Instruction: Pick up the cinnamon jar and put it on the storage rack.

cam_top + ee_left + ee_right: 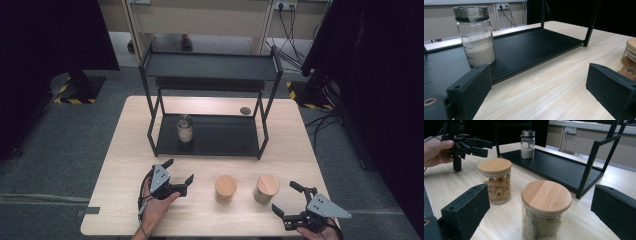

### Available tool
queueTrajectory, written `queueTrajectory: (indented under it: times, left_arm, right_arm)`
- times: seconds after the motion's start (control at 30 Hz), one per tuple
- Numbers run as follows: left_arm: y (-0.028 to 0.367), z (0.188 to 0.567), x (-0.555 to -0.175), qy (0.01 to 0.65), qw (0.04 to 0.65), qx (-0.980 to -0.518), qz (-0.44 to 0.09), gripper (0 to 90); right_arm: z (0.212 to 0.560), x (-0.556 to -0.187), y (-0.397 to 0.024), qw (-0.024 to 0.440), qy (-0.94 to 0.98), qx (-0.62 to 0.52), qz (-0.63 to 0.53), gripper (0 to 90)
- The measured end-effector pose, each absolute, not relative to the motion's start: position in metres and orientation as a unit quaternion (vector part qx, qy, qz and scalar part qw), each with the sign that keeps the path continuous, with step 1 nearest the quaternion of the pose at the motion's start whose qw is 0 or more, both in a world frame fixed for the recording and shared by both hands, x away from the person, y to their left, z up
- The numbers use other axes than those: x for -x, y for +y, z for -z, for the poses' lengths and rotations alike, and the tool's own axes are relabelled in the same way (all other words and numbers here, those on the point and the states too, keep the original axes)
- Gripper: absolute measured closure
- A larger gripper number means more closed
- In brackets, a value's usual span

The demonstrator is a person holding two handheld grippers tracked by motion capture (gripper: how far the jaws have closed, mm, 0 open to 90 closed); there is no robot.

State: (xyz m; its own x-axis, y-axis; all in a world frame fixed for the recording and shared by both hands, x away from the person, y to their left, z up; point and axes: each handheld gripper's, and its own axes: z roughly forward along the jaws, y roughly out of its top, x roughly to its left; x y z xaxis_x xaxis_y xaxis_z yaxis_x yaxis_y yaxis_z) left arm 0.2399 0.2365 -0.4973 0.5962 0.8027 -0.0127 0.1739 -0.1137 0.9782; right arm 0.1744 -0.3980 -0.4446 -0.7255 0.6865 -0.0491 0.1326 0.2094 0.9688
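Note:
Two glass jars with wooden lids stand on the wooden table: one with tube-shaped pieces and one with pale leafy contents. A third jar, half full of white powder, stands on the black rack's lower shelf. My left gripper hovers open and empty left of the jars, facing the shelf. My right gripper is open, with the leafy jar just ahead of its jaws, untouched.
The black two-level rack takes up the back half of the table, its upper shelf bare. A small dark disc lies on the table behind the rack. Cables run across the floor beyond the table.

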Motion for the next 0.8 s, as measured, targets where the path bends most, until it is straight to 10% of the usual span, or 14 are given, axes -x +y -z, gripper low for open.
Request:
queueTrajectory:
  times: [0.8]
  left_arm:
    - [0.236,0.499,-0.24,0.354,0.565,-0.692,-0.276,5.8]
  right_arm:
    - [0.437,-0.175,-0.377,0.222,0.752,-0.239,-0.573,2.3]
